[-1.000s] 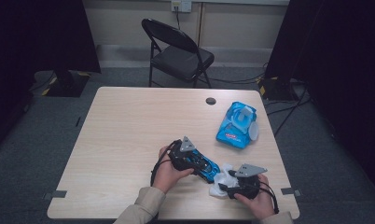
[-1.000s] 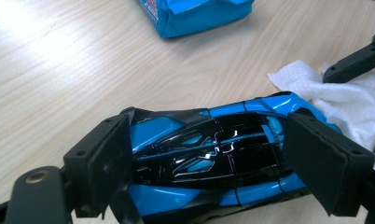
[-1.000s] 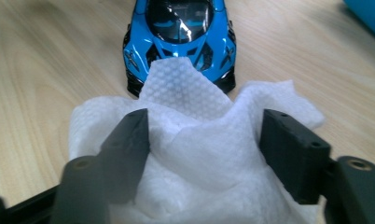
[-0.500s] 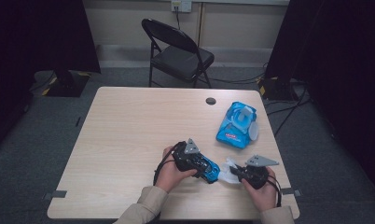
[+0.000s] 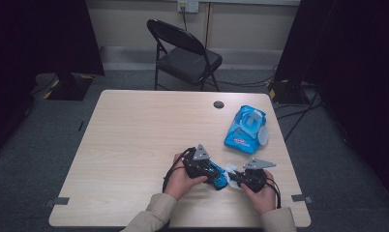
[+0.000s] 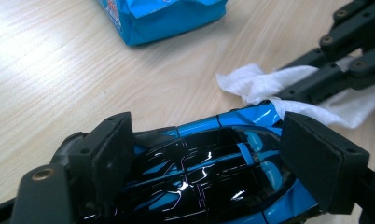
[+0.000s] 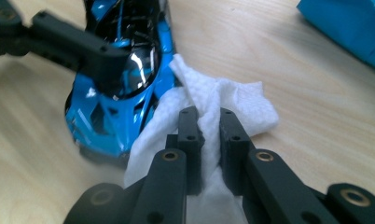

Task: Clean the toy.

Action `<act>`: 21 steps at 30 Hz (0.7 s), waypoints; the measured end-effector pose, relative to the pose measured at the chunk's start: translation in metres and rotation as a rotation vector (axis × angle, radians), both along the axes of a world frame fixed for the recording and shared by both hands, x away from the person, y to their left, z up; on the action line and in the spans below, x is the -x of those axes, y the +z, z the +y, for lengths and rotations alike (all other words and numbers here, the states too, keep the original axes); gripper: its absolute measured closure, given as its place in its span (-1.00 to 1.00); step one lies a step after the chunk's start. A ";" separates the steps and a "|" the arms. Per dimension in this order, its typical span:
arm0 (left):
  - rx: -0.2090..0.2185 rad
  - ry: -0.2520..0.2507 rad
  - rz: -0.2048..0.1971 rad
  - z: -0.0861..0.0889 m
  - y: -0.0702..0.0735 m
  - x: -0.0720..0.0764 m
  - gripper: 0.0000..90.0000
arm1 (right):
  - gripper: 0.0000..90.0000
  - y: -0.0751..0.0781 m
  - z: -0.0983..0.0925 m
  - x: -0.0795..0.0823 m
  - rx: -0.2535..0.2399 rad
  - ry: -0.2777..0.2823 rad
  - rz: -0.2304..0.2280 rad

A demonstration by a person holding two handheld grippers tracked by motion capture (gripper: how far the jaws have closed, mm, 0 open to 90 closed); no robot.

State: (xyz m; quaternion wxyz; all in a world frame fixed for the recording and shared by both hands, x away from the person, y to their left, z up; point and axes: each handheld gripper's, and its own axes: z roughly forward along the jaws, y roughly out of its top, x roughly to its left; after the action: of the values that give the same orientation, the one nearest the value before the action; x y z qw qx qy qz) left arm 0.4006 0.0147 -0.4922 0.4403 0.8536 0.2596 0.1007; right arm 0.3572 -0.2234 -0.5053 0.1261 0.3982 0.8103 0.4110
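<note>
We find no legible text. The blue wipes pack point(image 5: 246, 129) on the tabletop point(image 5: 134, 145) carries a red and white label patch; its lettering is too small and blurred to read. In the left gripper view, the printing at its corner is likewise unreadable.

We look down on a pale wood-grain rectangular tabletop point(image 5: 144, 145) standing on grey carpet floor point(image 5: 47, 145). Beyond it we see a black metal folding chair point(image 5: 185, 55) before a beige wall point(image 5: 134, 24) with a white socket plate point(image 5: 187, 6). Dark black curtains point(image 5: 37, 34) flank the dimly lit room on both sides.
</note>
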 end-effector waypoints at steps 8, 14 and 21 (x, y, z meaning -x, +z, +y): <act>0.003 0.012 -0.003 -0.001 0.000 0.001 -0.60 | 0.83 0.000 -0.001 0.019 -0.018 0.044 0.018; 0.005 0.016 -0.009 -0.001 -0.001 0.002 -0.60 | 0.84 0.002 0.003 0.031 -0.003 0.069 0.028; 0.004 0.018 -0.011 -0.001 -0.001 0.003 -0.61 | 0.85 0.002 0.014 0.043 -0.005 0.132 0.043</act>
State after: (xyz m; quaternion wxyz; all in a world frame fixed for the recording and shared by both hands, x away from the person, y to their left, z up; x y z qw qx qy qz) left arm 0.3980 0.0137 -0.4932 0.4426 0.8498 0.2649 0.1088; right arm 0.3145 -0.2095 -0.5029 0.0803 0.3532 0.8363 0.4116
